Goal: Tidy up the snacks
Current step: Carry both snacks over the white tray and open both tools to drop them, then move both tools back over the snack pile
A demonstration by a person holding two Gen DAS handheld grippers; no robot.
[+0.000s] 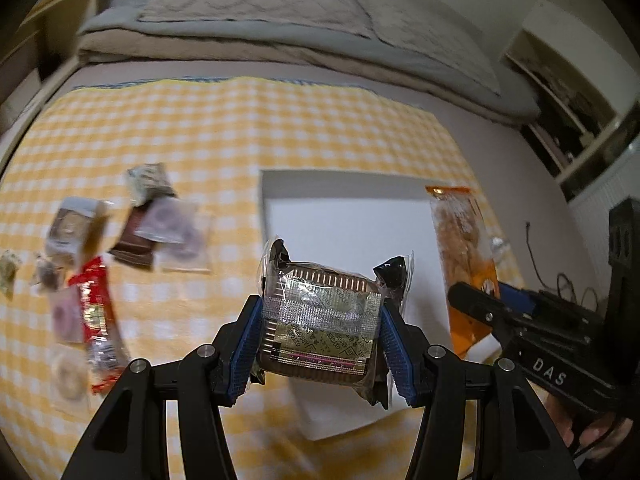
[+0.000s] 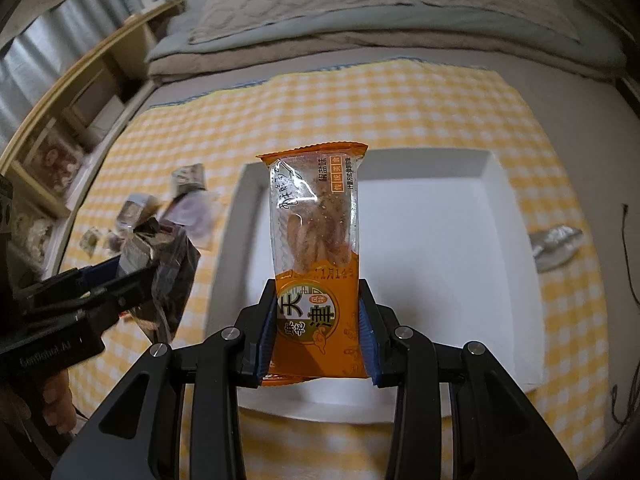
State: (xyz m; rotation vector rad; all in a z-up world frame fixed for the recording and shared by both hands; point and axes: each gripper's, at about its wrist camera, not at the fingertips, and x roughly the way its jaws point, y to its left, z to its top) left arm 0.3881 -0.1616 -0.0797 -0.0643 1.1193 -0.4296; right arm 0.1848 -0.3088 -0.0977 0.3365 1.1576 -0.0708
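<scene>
Both loads are in carry. The left gripper [image 1: 320, 320] fingers pinch a clear-wrapped brown square cake [image 1: 320, 312]; the right gripper [image 2: 318, 332] fingers pinch an orange-and-clear twisted-pastry packet [image 2: 316, 248]. Beyond both fingers lies the shallow white cardboard tray [image 2: 512, 208]. Next, I judge: lower and release inside its walls.

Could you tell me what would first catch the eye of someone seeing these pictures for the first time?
Each claw grips a snack above the white tray: the left claw a dark wrapped cake, the right claw an orange packet. More snacks lie scattered on the yellow checked cloth, left of the tray.
</scene>
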